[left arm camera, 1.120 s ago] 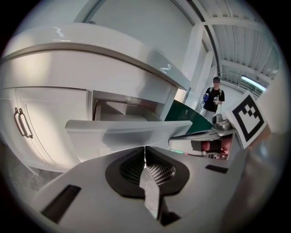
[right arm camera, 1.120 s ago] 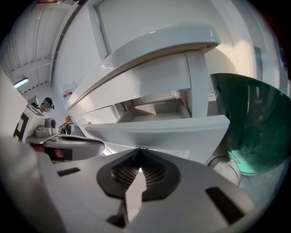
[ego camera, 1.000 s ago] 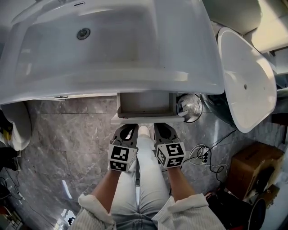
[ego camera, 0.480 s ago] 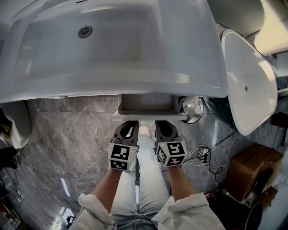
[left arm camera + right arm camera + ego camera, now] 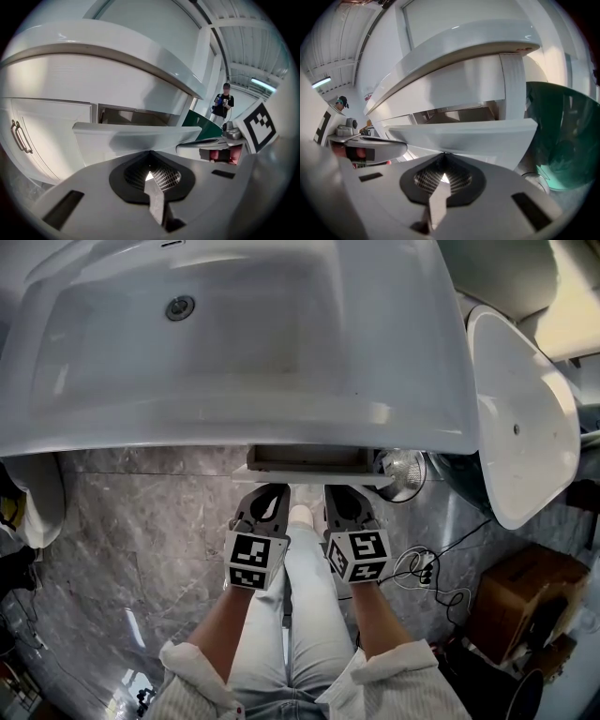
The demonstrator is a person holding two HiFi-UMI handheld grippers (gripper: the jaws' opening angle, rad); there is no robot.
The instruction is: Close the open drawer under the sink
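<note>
The white drawer (image 5: pixel 312 475) sticks out a short way from under the big white sink (image 5: pixel 234 343); only a thin strip of its grey inside shows. Both grippers are shut and empty, side by side, tips against the drawer front. My left gripper (image 5: pixel 271 489) touches the front's left half, my right gripper (image 5: pixel 339 489) its right half. In the left gripper view the joined tips (image 5: pixel 150 153) meet the drawer front (image 5: pixel 136 137). In the right gripper view the tips (image 5: pixel 443 154) meet the front (image 5: pixel 468 136).
A second white basin (image 5: pixel 520 418) leans at the right over a dark green tub (image 5: pixel 565 136). A chrome round thing (image 5: pixel 405 466), cables (image 5: pixel 427 568) and a cardboard box (image 5: pixel 511 601) lie on the grey marble floor. A cabinet door handle (image 5: pixel 18 137) sits left of the drawer.
The drawer has slid in under the sink, with much less of its inside showing. Both grippers have moved forward with its front.
</note>
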